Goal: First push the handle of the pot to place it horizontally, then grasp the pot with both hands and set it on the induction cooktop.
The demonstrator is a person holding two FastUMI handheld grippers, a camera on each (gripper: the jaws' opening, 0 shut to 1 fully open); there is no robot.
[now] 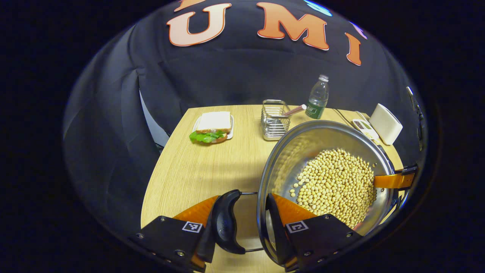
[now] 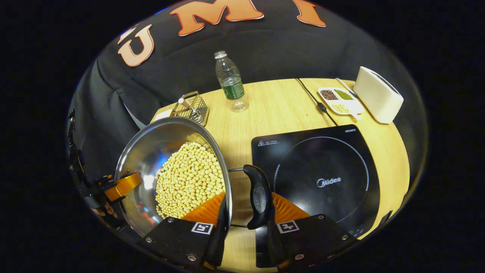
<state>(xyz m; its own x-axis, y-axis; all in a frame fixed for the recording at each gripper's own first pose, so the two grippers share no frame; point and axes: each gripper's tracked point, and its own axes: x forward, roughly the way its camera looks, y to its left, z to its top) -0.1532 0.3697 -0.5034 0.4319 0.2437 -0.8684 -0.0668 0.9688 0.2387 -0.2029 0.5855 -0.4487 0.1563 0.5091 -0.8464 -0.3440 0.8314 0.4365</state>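
Pot (image 2: 170, 167) of beans hangs tilted between your 2 grippers: left gripper (image 1: 248, 223) and right gripper (image 2: 242, 212) each straddle rim and side handle, apparently clamped. Induction cooktop (image 2: 318, 182) lies just right of it, so carry it rightward

The round steel pot of yellow beans (image 1: 333, 178) hides the table behind it and most of the small divided dish (image 1: 364, 129), whose contents are too small to tell, and the black induction cooktop (image 2: 322, 178) has its near edge cut off.
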